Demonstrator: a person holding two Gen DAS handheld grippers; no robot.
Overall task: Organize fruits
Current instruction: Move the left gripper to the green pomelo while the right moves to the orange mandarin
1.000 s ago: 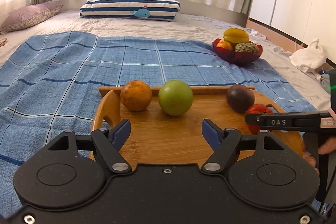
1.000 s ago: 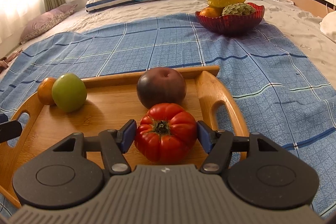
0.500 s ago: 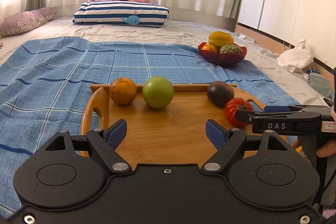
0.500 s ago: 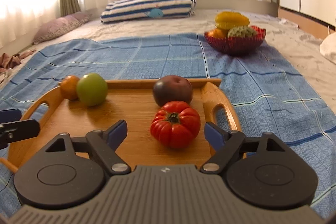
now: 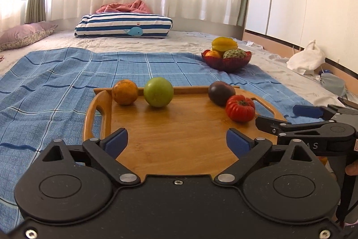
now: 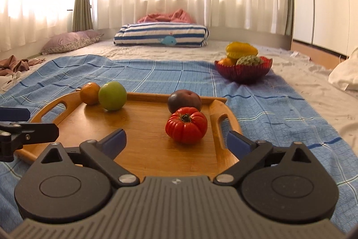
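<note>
Tomato [image 6: 186,125] on the tray [image 6: 143,145], just ahead of the right gripper [image 6: 176,142] and clear of both its pads; nothing between the jaws, which are spreading wider. From the left wrist view the tomato [image 5: 240,108] sits toward the tray's right handle, with the right gripper [image 5: 288,118] just beside it, not touching.

Left gripper [image 5: 177,142] over the tray's [image 5: 179,138] near edge, jaws also opening, only bare wood between them. Orange [image 5: 124,92] and green fruit [image 5: 158,91] well ahead of it, at the far rim near the left handle, close together. Plum [image 5: 221,93] at the far right, directly behind the tomato; contact between the two cannot be told.

Materials: tray is bamboo or light wood, smooth, faint sheen, rounded corners, cut-out loop handles on both short sides, low rim. Tomato is red, deeply ribbed, squat, with a dark green calyx. Plum is dark purple, round, matte. Green fruit is smooth, near-spherical. Orange has dull, mottled skin. Gripper pads are blue, on black linkage arms.

Tray rests on a blue checked cloth [image 6: 268,109], wrinkled, spread over a pale bed cover. Bowl [image 6: 243,71], red, ribbed and translucent, stands well beyond the tray on the cloth's far right, heaped with a yellow starfruit, a scaly green fruit and an orange one.
</note>
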